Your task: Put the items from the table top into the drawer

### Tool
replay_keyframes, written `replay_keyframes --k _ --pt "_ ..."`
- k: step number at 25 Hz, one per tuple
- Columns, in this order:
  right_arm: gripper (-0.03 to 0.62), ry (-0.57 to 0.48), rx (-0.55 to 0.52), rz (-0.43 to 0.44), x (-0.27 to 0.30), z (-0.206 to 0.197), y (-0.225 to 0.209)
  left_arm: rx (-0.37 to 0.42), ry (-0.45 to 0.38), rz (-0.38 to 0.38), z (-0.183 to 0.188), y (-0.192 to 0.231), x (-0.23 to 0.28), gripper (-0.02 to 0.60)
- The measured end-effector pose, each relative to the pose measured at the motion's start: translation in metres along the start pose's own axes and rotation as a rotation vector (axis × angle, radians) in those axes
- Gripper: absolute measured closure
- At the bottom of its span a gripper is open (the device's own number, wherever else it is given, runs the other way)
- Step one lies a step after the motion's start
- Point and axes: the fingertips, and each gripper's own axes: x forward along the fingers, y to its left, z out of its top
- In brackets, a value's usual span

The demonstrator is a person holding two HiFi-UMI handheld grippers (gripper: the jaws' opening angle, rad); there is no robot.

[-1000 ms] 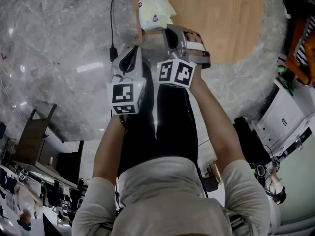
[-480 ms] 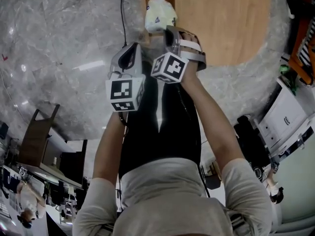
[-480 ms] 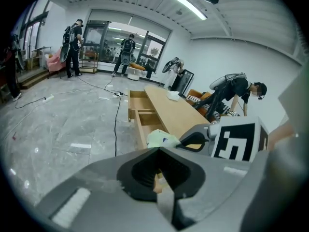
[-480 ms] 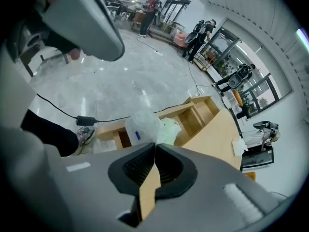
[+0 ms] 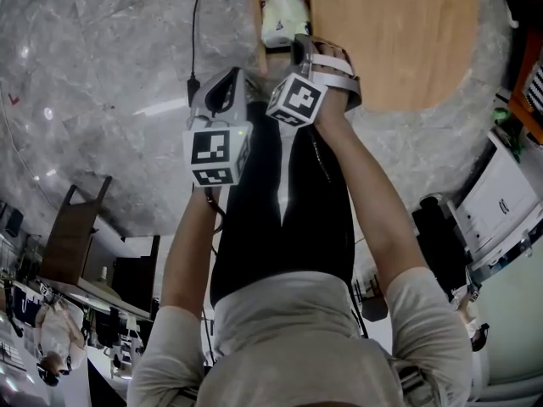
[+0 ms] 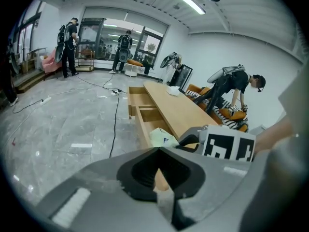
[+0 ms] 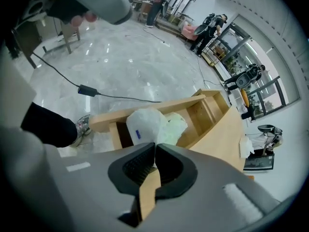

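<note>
Right gripper [image 7: 154, 148]: jaws closed on the edge of a crumpled white and pale-green plastic bag [image 7: 153, 124] with a small blue mark, held over the open wooden drawer [image 7: 205, 112]. Left gripper [image 6: 158, 151]: closed, empty. Since a second ago, the bag has sunk toward the drawer.

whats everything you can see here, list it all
bag: one, white and pale green, pinched in the right gripper over the drawer
drawer: at least one, light wood, pulled out of the table
table: one, light wood, on the grey floor
white item: one, far end of the table top
cable: one, black, on the floor
bystanders: several, dark clothes, background
left gripper: grey, shut, empty
right gripper: grey, shut on the bag
</note>
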Motion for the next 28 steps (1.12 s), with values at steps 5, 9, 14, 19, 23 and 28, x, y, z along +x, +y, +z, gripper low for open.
replay_keyframes --k 5,9,14,19,23,28 --pt "0.577 0.014 0.005 0.025 0.01 -0.003 0.008 0.005 0.027 -0.014 -0.011 -0.005 0.005 0.561" --pt "0.547 0.015 0.05 0.028 0.013 -0.006 0.006 0.001 0.038 -0.02 -0.013 -0.008 0.013 0.561" --pt "0.508 -0.009 0.078 0.038 0.014 -0.008 0.005 0.007 0.04 -0.02 -0.013 -0.008 0.017 0.561" --pt "0.44 -0.049 0.119 0.075 0.002 -0.009 0.007 -0.011 0.028 -0.005 -0.013 -0.008 0.013 0.561" --pt "0.438 -0.123 0.162 0.066 -0.019 -0.004 -0.001 -0.046 0.002 0.016 -0.006 -0.014 0.01 0.561" --pt "0.491 -0.248 0.308 0.064 -0.077 0.007 -0.025 -0.063 -0.04 0.032 0.013 -0.034 -0.021 0.561"
